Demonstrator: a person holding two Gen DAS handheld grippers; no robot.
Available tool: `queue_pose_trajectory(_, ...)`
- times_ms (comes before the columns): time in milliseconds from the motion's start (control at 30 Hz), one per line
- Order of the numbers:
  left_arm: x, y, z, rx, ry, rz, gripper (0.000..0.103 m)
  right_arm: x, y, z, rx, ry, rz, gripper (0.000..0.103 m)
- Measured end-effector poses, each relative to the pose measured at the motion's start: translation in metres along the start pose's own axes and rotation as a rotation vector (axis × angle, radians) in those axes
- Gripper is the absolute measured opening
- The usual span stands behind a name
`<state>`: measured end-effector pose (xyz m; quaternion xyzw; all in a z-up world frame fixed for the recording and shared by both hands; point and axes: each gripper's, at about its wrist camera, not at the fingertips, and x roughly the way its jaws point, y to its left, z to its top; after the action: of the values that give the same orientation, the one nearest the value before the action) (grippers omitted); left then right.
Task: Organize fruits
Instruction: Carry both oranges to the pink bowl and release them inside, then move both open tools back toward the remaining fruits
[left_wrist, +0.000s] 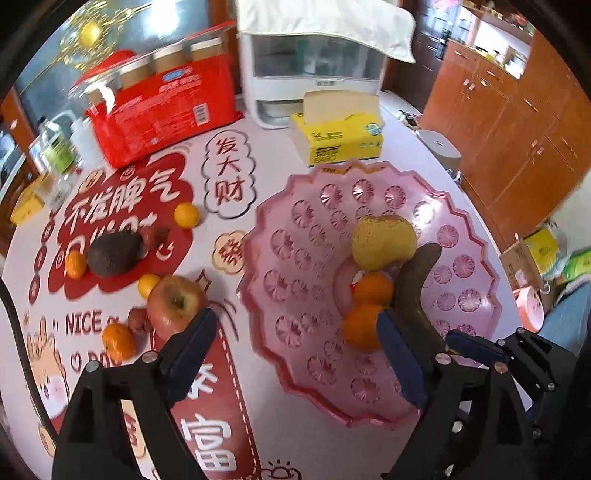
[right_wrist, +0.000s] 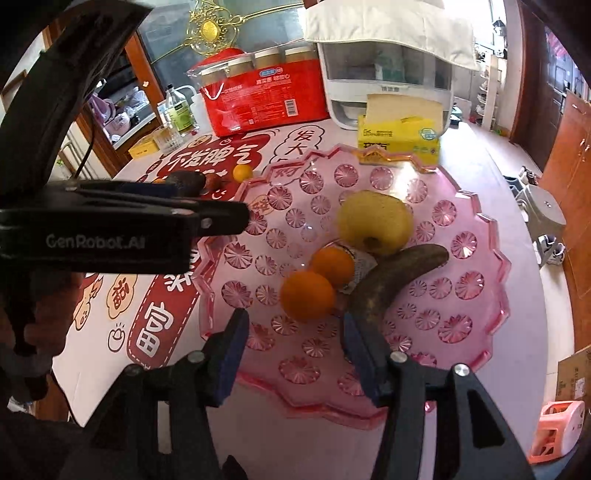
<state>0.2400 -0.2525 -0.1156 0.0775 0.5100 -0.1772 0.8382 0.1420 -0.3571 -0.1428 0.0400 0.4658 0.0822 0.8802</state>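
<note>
1. The near end of the dark banana (left_wrist: 417, 291) is being hidden behind a blue pad of the left gripper (left_wrist: 299, 354).
2. The base of the red apple (left_wrist: 176, 301) is being covered by the other pad.
3. The small print on the red package (left_wrist: 162, 107) is being blurred beyond reading.
4. The table's left part is being blocked in the right wrist view by the left gripper's body (right_wrist: 110, 225).

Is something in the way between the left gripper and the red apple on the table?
Nothing visible. The apple lies just beyond the left gripper, by its left finger tip, with the jaws open. A small dark fruit sits beside the apple, not in between.
</note>
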Motion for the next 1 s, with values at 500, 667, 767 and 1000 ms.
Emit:
queue_pose_trajectory(500, -0.03, 0.057, -0.072, -0.227, 0.046, 0.054, 0.088, -0.018, 0.007, -0.023, 0.067, 0.011, 0.039, 0.054)
queue_pose_trajectory(667, -0.043, 0.078, -0.093, -0.289, 0.047, 0.09, 0.088, -0.022, 0.02, -0.03, 0.058, 0.012, 0.064, 0.054)
queue_pose_trajectory(767, -0.052, 0.09, -0.103, -0.325, 0.046, 0.099, 0.088, -0.024, 0.029, -0.034, 0.054, 0.018, 0.086, 0.054)
queue_pose_trajectory(1000, -0.071, 0.126, -0.125, -0.416, 0.042, 0.146, 0.09, -0.026, 0.054, -0.037, 0.032, 0.016, 0.126, 0.054)
